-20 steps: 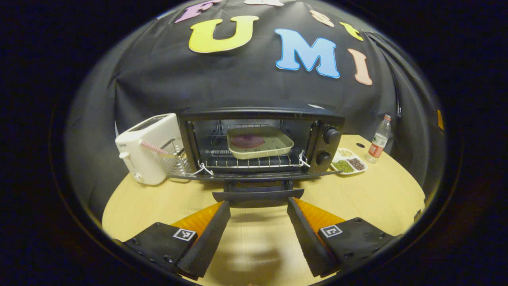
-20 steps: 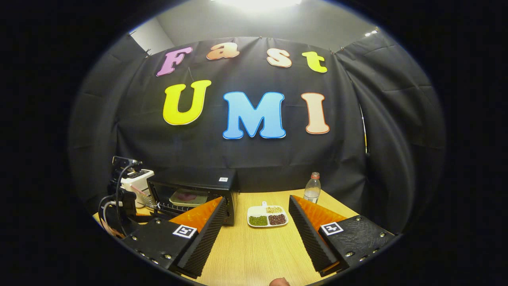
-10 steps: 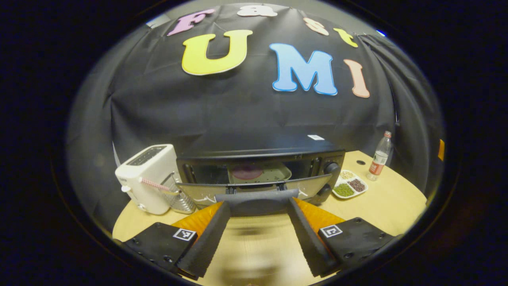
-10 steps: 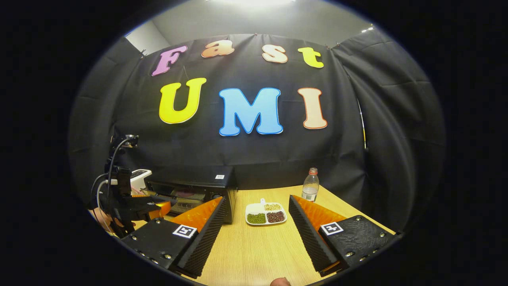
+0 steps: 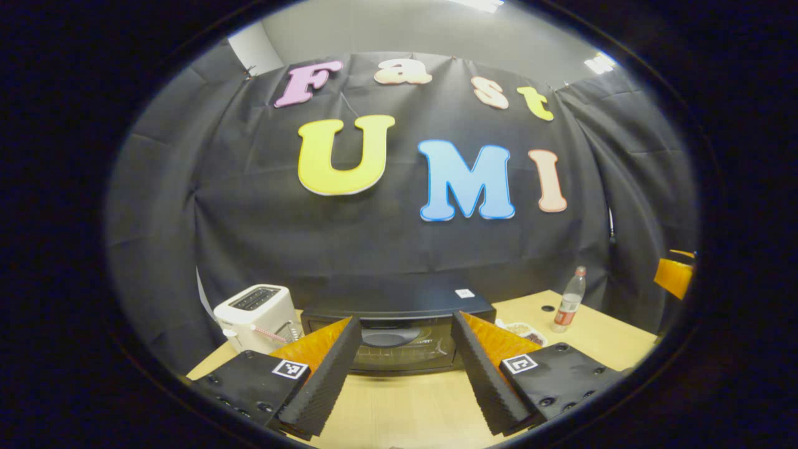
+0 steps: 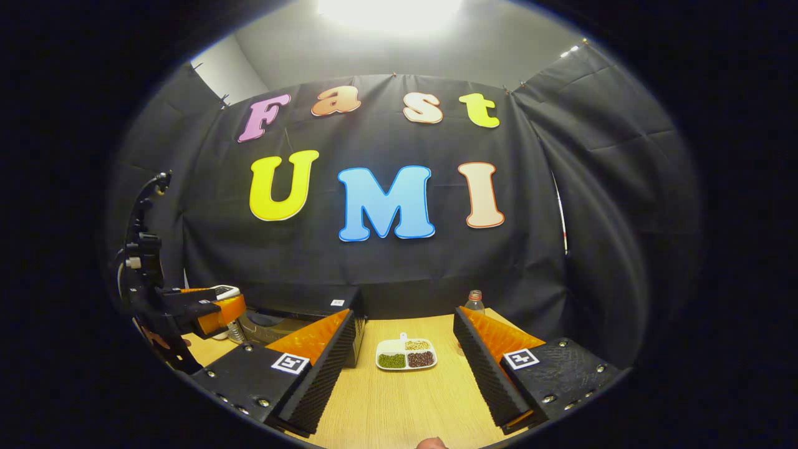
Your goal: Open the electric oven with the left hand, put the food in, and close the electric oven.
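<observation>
Left gripper view: the electric oven (image 5: 399,333) is seen front-on, door closed, standing on the wooden table (image 5: 405,405) between the fingers of the left gripper (image 5: 405,349), which are spread wide and held short of the door, empty. A pale tray (image 5: 389,338) is dimly made out through the glass; the food itself cannot be told. A white toaster (image 5: 255,315) stands just beside the oven's left side; a water bottle (image 5: 566,307) is well off to its right. Right gripper view: the oven's side and top (image 6: 312,312) are caught at an angle, and a divided dish of beans (image 6: 405,355) is seen plainly on the table. The right gripper (image 6: 402,362) is spread apart, empty, held low over the table. The left gripper is also seen here, raised level before the oven.
</observation>
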A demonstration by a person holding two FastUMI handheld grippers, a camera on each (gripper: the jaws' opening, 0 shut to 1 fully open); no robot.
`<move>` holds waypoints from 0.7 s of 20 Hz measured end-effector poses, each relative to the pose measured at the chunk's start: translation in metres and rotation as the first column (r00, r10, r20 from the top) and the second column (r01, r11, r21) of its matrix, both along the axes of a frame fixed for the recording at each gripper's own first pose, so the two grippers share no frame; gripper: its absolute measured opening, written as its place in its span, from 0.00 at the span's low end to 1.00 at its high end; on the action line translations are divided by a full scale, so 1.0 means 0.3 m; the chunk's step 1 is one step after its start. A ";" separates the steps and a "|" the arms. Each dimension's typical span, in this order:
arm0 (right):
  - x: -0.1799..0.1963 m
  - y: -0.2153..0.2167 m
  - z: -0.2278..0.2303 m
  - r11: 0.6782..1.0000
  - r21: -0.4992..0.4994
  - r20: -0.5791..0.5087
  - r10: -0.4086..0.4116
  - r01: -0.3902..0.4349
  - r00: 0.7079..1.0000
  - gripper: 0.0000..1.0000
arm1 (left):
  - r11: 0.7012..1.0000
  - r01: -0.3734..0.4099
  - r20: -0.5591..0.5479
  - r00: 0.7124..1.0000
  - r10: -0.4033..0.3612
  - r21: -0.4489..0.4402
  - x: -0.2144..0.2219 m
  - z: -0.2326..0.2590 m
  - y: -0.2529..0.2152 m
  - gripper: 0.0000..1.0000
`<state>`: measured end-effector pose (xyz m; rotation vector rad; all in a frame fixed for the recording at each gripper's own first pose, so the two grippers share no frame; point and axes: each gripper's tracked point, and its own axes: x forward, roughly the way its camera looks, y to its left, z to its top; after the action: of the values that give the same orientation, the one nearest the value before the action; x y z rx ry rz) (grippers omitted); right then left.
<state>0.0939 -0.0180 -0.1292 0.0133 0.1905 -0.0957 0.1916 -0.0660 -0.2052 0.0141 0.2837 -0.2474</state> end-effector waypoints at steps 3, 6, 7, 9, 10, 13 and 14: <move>-0.058 -0.070 0.050 1.000 0.017 0.016 0.009 -0.010 1.000 0.98 | 1.000 -0.004 0.055 0.998 0.005 -0.011 -0.135 0.142 -0.052 1.00; -0.123 -0.132 0.059 1.000 0.016 0.004 0.025 -0.025 1.000 0.98 | 1.000 -0.024 0.102 0.994 0.024 -0.002 -0.280 0.243 -0.089 1.00; -0.140 -0.148 0.064 0.999 0.022 0.002 0.039 -0.039 0.999 0.98 | 0.999 -0.037 0.108 0.993 0.037 -0.003 -0.330 0.264 -0.096 1.00; -0.184 -0.164 0.076 0.998 0.025 -0.001 0.066 -0.066 0.998 0.98 | 0.997 -0.071 0.109 0.991 0.071 -0.007 -0.424 0.300 -0.094 1.00; -0.203 -0.176 0.081 0.997 0.019 -0.006 0.075 -0.074 0.997 0.98 | 0.997 -0.081 0.108 0.991 0.082 -0.011 -0.462 0.317 -0.094 1.00; -0.252 -0.190 0.113 0.996 0.009 0.008 0.085 -0.085 0.996 0.98 | 0.996 -0.089 0.109 0.990 0.090 -0.020 -0.561 0.353 -0.094 1.00; -0.266 -0.188 0.126 0.996 0.011 0.019 0.085 -0.085 0.996 0.98 | 0.996 -0.092 0.113 0.989 0.093 -0.015 -0.588 0.364 -0.079 1.00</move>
<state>0.0140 -0.0743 -0.0913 0.0173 0.1731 -0.0096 0.0152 -0.0897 -0.0961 0.0050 0.1696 -0.1555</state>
